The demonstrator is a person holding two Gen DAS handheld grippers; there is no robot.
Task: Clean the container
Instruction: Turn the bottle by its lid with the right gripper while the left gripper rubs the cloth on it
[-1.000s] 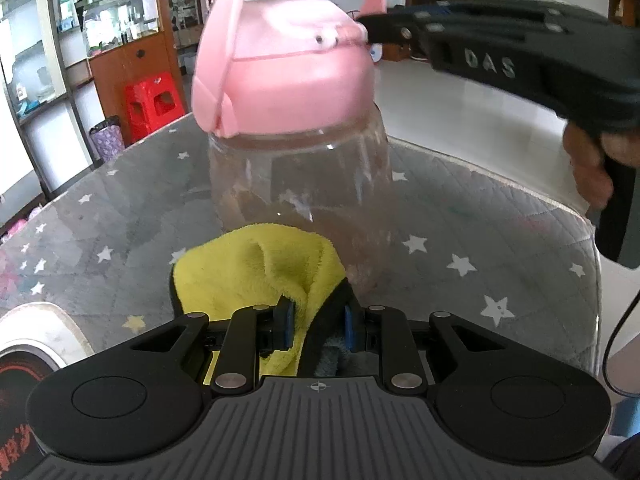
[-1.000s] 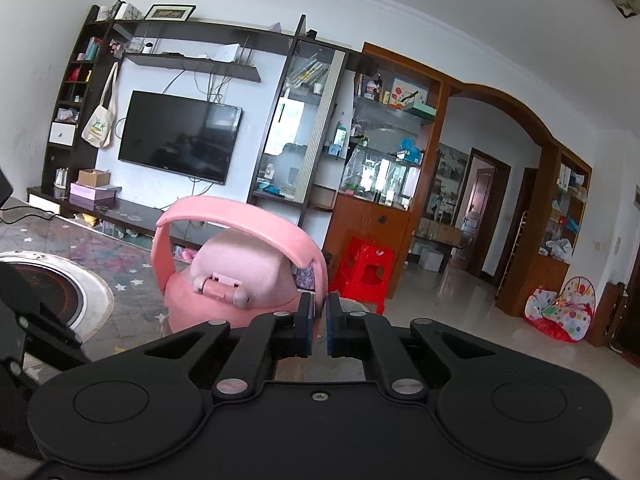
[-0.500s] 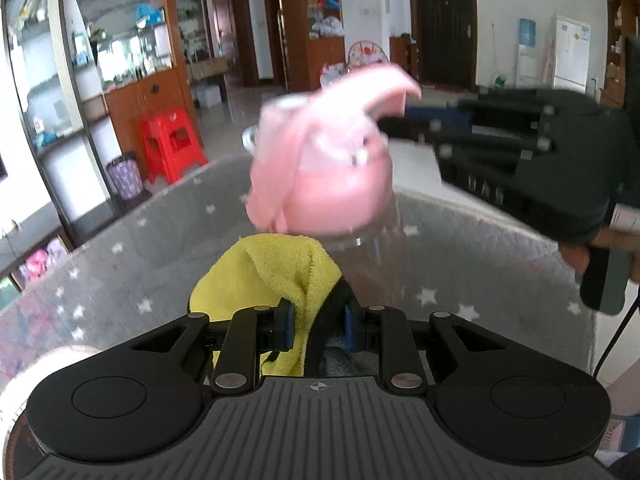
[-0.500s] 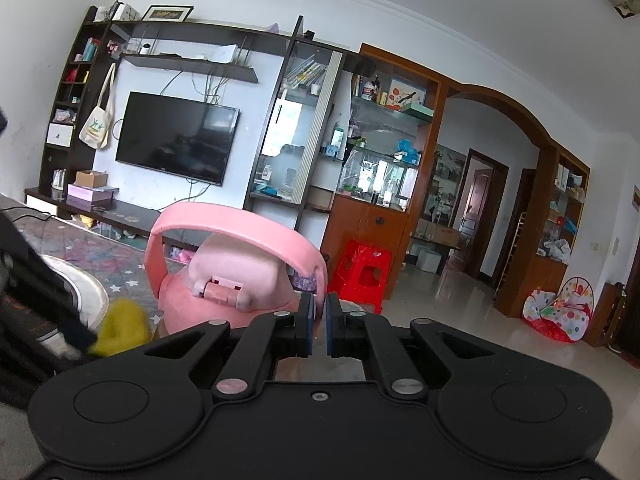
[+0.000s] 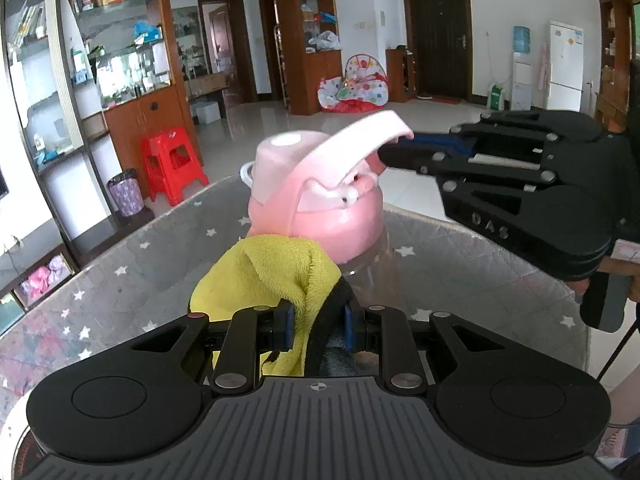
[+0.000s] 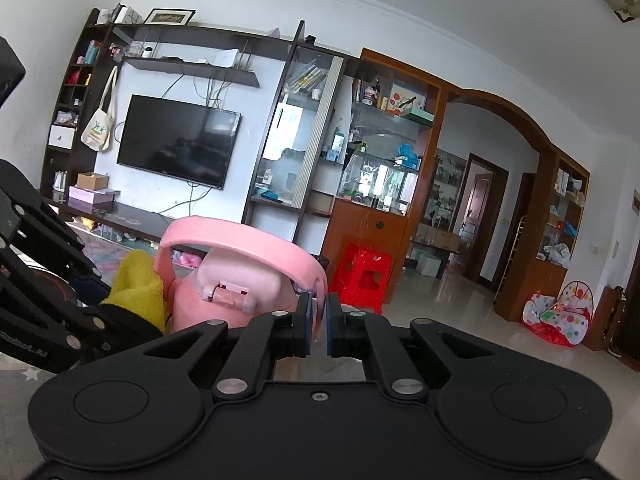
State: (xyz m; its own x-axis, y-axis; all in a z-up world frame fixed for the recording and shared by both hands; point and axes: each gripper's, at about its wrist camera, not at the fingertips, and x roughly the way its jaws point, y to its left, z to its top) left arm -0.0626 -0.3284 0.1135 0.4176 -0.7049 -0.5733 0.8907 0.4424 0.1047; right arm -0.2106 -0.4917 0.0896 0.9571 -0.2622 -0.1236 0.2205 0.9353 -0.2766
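A clear container with a pink lid (image 5: pixel 332 228) and a pink carry handle (image 5: pixel 360 140) stands on the star-patterned table. My right gripper (image 6: pixel 317 316) is shut on that handle (image 6: pixel 256 246) and comes in from the right in the left wrist view (image 5: pixel 404 148). My left gripper (image 5: pixel 318 326) is shut on a yellow cloth (image 5: pixel 264 276), which rests against the near side of the pink lid. The cloth (image 6: pixel 138 286) also shows left of the lid (image 6: pixel 236 292) in the right wrist view. The clear body below the lid is mostly hidden.
A grey star-patterned cover lies over the table (image 5: pixel 120 280), with its far rim close behind the container. A red stool (image 5: pixel 172 164) and a patterned bin (image 5: pixel 126 196) stand on the floor beyond. A round white and dark appliance shows at the lower left edge (image 5: pixel 16 420).
My left gripper has risen with the yellow cloth, from the clear body up to the pink lid. The right gripper has kept its hold on the handle.
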